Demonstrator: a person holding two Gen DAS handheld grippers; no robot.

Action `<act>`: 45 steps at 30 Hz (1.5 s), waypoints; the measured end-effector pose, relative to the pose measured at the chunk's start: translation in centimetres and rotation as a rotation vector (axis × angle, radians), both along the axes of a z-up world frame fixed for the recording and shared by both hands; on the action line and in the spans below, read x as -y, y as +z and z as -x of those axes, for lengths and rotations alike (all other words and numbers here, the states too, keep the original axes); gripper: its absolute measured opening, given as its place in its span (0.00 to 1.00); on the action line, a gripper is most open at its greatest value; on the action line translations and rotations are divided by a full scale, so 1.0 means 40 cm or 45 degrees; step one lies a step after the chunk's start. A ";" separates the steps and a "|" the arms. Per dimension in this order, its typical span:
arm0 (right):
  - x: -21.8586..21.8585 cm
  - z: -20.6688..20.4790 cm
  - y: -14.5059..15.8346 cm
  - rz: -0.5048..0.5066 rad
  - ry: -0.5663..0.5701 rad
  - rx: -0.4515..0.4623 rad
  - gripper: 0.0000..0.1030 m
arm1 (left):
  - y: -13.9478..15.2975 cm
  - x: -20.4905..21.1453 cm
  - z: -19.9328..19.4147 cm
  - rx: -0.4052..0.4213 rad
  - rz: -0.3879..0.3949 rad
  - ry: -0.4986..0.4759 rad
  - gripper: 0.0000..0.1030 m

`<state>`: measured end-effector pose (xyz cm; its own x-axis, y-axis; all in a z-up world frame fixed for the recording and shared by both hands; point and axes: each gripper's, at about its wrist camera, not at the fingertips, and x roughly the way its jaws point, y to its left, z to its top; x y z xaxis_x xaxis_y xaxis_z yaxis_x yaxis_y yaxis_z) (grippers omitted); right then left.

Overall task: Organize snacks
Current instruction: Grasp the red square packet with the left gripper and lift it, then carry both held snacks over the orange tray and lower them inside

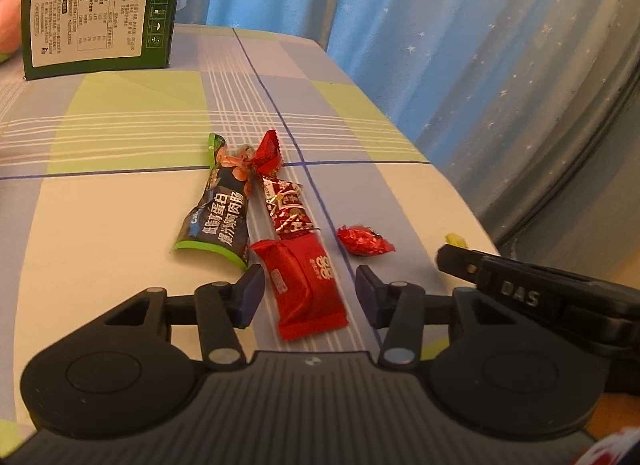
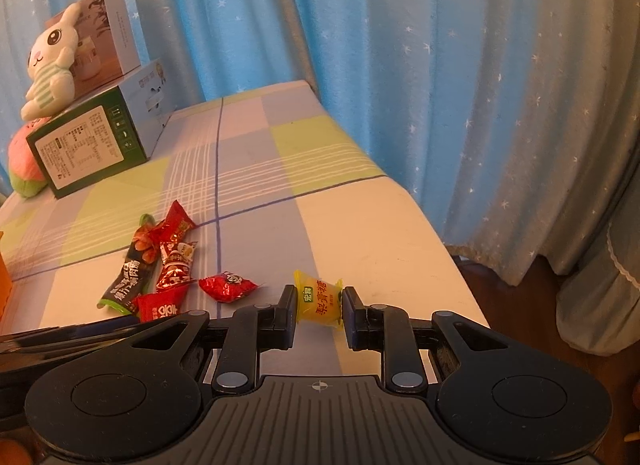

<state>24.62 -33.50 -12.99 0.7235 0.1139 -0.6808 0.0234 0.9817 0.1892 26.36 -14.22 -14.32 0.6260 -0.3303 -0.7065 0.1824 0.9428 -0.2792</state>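
Several snacks lie on the checked cloth. In the left wrist view my left gripper [image 1: 310,291] is open, its fingers either side of a flat red packet [image 1: 306,285]. Beyond it lie a black-and-green sausage pack [image 1: 218,213], a red patterned candy [image 1: 286,205] and a round red foil candy [image 1: 364,241]. In the right wrist view my right gripper [image 2: 320,305] is shut on a yellow candy [image 2: 320,301] near the table's right edge. The red foil candy [image 2: 228,287] and the flat red packet [image 2: 162,305] lie to its left.
A green box [image 2: 88,145] with a white label stands at the back left, with a plush rabbit [image 2: 52,61] and other boxes [image 2: 108,37] on and behind it. A pink plush [image 2: 24,165] sits beside it. Blue star curtains [image 2: 440,85] hang close behind the table's right edge.
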 end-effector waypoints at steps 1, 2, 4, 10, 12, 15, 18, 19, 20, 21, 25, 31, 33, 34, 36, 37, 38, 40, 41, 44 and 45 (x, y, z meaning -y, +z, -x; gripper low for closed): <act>0.000 0.000 0.000 -0.001 0.000 -0.001 0.23 | -0.002 0.006 -0.002 0.014 -0.023 0.004 0.39; 0.000 -0.001 -0.001 -0.001 -0.002 0.000 0.23 | -0.003 0.014 -0.004 0.025 -0.053 0.002 0.37; 0.000 -0.003 0.000 -0.002 -0.006 0.003 0.23 | -0.003 0.025 -0.005 0.040 -0.109 -0.005 0.31; -0.004 -0.004 -0.002 -0.004 -0.002 0.003 0.23 | 0.004 0.014 0.029 0.035 -0.172 -0.035 0.24; -0.008 -0.002 0.001 -0.006 0.008 0.011 0.23 | 0.009 -0.003 0.057 0.030 -0.164 -0.034 0.23; -0.026 0.006 0.006 -0.001 0.038 0.023 0.23 | 0.018 -0.036 0.100 0.018 -0.150 -0.010 0.22; -0.050 0.016 0.014 0.004 0.080 0.033 0.23 | 0.030 -0.070 0.143 0.019 -0.145 0.012 0.21; -0.061 0.021 0.017 0.009 0.094 0.037 0.23 | 0.036 -0.081 0.156 0.023 -0.148 0.018 0.21; -0.071 0.027 0.021 0.014 0.108 0.042 0.23 | 0.043 -0.093 0.170 0.027 -0.150 0.023 0.21; -0.083 0.033 0.025 0.021 0.124 0.048 0.23 | 0.051 -0.104 0.183 0.033 -0.155 0.029 0.21; -0.131 0.084 0.043 0.039 0.180 0.065 0.23 | 0.082 -0.151 0.233 0.044 -0.172 0.048 0.21; -0.211 0.197 0.063 0.043 0.252 0.069 0.23 | 0.127 -0.222 0.307 0.044 -0.161 0.057 0.21; -0.230 0.231 0.069 0.037 0.262 0.061 0.23 | 0.146 -0.245 0.333 0.047 -0.153 0.060 0.21; -0.239 0.249 0.073 0.035 0.263 0.058 0.23 | 0.156 -0.256 0.343 0.049 -0.147 0.066 0.21; -0.253 0.285 0.083 0.029 0.263 0.056 0.23 | 0.180 -0.281 0.369 0.057 -0.138 0.077 0.21; -0.261 0.303 0.090 0.029 0.266 0.057 0.23 | 0.192 -0.291 0.382 0.061 -0.132 0.081 0.21; -0.270 0.321 0.097 0.030 0.270 0.059 0.23 | 0.204 -0.304 0.396 0.064 -0.123 0.086 0.21; -0.289 0.357 0.114 0.034 0.281 0.068 0.23 | 0.228 -0.327 0.421 0.071 -0.107 0.096 0.21; -0.300 0.375 0.123 0.039 0.290 0.075 0.23 | 0.240 -0.338 0.433 0.074 -0.100 0.104 0.21; -0.333 0.423 0.149 0.043 0.322 0.089 0.23 | 0.273 -0.371 0.474 0.079 -0.087 0.118 0.21; -0.345 0.439 0.157 0.050 0.339 0.095 0.23 | 0.284 -0.383 0.487 0.083 -0.088 0.120 0.21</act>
